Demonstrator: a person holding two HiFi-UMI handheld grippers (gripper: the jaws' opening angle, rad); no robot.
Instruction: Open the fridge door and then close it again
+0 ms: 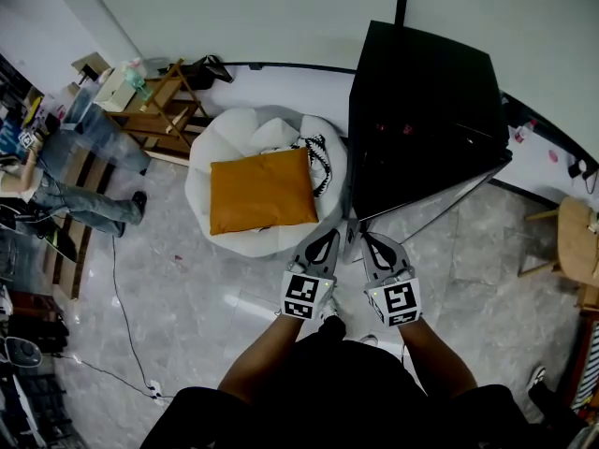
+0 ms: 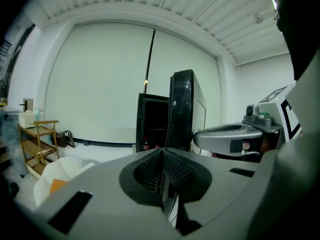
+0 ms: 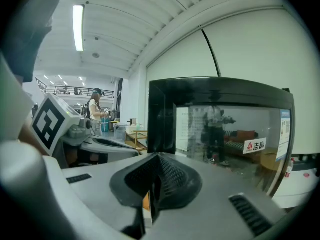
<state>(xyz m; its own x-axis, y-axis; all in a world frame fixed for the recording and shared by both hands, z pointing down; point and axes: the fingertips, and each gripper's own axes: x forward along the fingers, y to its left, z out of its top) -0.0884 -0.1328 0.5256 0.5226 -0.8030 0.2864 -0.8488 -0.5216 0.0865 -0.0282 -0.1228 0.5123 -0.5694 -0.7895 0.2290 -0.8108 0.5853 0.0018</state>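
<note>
The fridge [image 1: 421, 92] stands at the far right with its door [image 3: 225, 134] open, so opening is judged done and closing remains, while the left gripper [image 1: 327, 238] and right gripper [image 1: 372, 242] sit near the door, both with jaws closed on nothing.
</note>
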